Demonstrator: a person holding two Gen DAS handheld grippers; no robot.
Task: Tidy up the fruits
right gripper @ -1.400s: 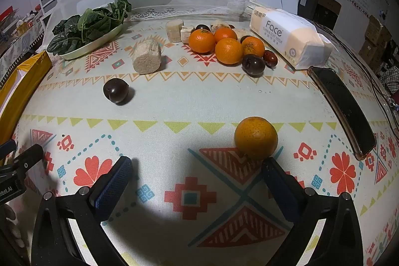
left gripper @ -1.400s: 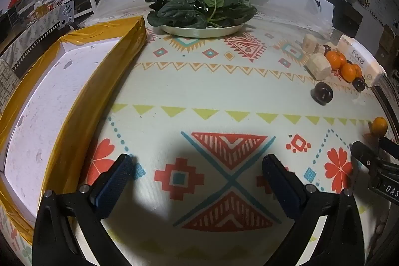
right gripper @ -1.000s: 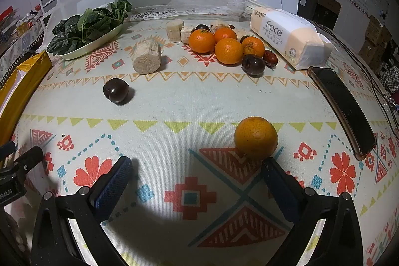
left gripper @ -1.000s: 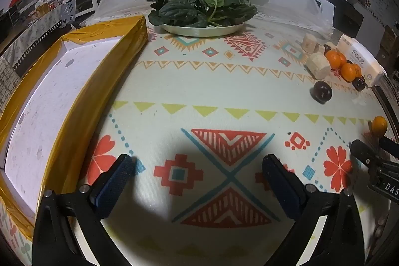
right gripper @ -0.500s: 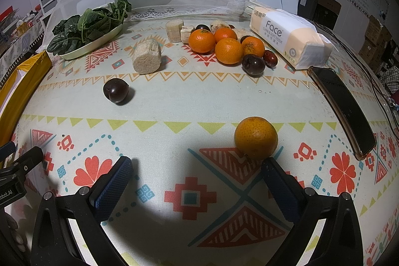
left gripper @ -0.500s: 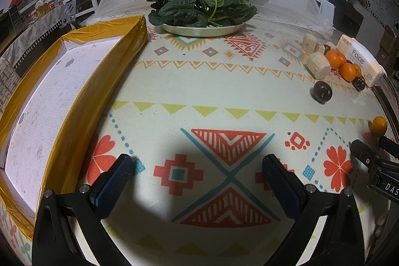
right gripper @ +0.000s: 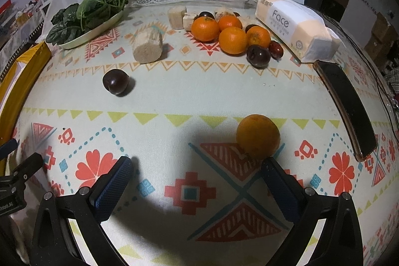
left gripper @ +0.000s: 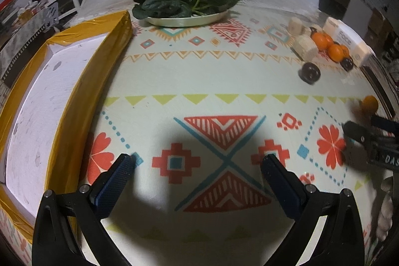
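Patterned tablecloth (right gripper: 174, 96), round orange (right gripper: 258, 136) lying axis-less, both tools (left gripper: 197, 163) (right gripper: 195, 166) spread wide, empty

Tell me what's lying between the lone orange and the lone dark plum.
Only bare patterned tablecloth lies between the orange and the plum, seen in the right wrist view.

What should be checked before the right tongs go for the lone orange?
1. Right tongs open and empty: ok.
2. Lone orange between the fingers: not ok; it sits ahead of the right-hand finger, off centre.
3. Orange free of neighbours: ok; the lone plum and the fruit pile lie apart.
4. Left tongs open, clear of the orange: ok.
5. Yellow-edged tray bare, if it is the destination: cannot tell.
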